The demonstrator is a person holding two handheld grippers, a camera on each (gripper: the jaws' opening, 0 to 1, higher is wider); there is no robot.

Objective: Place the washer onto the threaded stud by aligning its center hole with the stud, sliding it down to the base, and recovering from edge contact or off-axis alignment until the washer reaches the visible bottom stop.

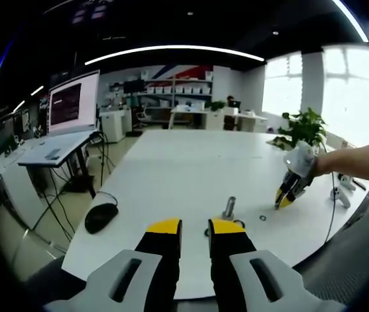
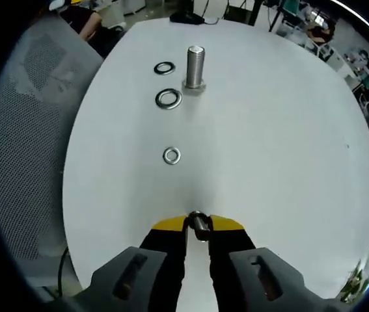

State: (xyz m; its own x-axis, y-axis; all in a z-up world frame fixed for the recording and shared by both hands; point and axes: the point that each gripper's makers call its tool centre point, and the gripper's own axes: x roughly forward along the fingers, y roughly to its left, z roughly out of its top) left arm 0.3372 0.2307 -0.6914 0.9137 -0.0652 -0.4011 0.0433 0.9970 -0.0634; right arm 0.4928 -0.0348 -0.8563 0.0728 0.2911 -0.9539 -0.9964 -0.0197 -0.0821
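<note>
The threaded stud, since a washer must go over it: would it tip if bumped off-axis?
Probably not easily. The threaded stud stands upright on a wider nut-like base flat on the table, and looks like solid metal, so likely heavy. Nothing visibly fastens it, so a hard sideways knock might slide it.

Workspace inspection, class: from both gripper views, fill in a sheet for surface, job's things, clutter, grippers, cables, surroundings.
Surface: white table.
Job's things: threaded stud upright on its base; three washers lie flat beside it: small washer, large washer, far washer.
Clutter: nothing seen near the stud.
Grippers: left gripper open; right gripper shut on a small metal piece.
Cables: cables hang beside the table.
Surroundings: mesh chair, monitor, plant.
</note>
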